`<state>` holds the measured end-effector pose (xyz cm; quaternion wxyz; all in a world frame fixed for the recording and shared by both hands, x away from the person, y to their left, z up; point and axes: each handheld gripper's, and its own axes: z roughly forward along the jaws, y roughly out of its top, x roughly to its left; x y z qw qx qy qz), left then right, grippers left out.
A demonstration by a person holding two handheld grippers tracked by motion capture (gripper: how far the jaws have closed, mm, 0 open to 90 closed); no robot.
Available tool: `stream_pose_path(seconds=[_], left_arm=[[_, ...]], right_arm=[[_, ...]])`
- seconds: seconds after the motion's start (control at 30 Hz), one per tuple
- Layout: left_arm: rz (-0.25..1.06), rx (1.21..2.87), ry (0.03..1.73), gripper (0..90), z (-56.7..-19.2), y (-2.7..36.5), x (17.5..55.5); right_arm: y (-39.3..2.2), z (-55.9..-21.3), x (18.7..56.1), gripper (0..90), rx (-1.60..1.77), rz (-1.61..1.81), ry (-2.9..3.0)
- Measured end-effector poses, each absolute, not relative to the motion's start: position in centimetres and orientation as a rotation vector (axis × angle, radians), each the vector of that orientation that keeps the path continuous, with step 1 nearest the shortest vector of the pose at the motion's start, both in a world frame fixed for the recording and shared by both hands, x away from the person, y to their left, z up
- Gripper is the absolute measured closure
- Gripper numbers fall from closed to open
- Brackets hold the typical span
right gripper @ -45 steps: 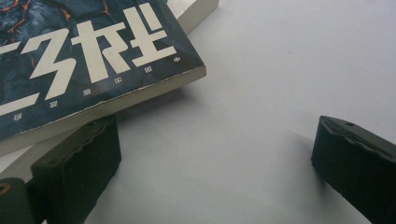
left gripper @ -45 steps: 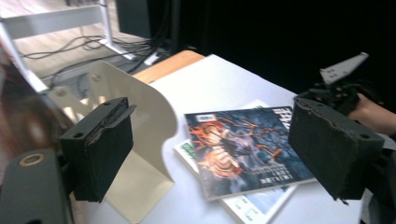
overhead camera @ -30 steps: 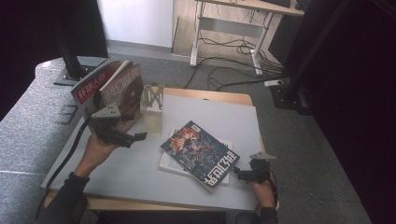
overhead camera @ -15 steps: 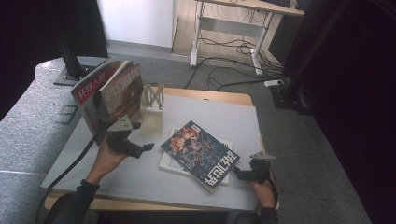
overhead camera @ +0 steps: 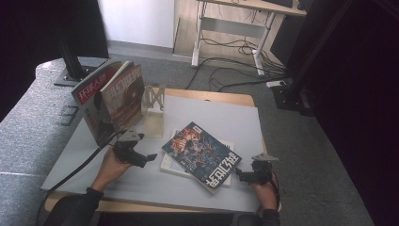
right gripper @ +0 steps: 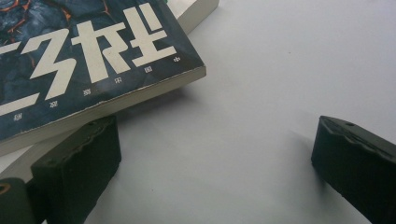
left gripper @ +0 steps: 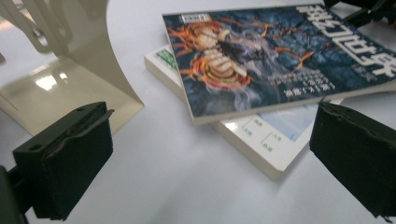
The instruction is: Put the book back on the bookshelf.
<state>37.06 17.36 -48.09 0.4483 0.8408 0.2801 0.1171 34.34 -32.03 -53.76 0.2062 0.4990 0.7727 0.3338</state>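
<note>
So, shelved two magazines (overhead camera: 110,101) against the bookend (overhead camera: 154,110); left the dark paperback (overhead camera: 202,155) stacked on a white book (left gripper: 261,144) mid-worktop (overhead camera: 226,117). Kept left tongs (overhead camera: 149,157) and right tongs (overhead camera: 238,175) wide open, empty.

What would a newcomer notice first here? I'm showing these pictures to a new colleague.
Likely the dark fiery-covered book, lying askew on a white book at the table's middle. Next, the magazines standing upright at the far left beside a cream bookend. An open hand-held gripper flanks the stack on each side: left, right.

Left claw (overhead camera: 149,157) agape; right claw (overhead camera: 239,175) agape, low
</note>
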Motion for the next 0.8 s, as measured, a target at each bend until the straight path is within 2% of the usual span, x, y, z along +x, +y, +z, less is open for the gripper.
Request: stream_pose_path(seconds=[0.53,0.8], left_arm=[[0.210,2.233,0.742,0.0,-52.2,16.9,37.3],[0.240,2.320,0.741,0.0,-52.8,16.1,37.3]], right_arm=[[-32.0,-53.8,34.3,1.0,1.389,0.930,2.152],[-32.0,-53.8,34.3,1.0,1.391,0.931,2.153]])
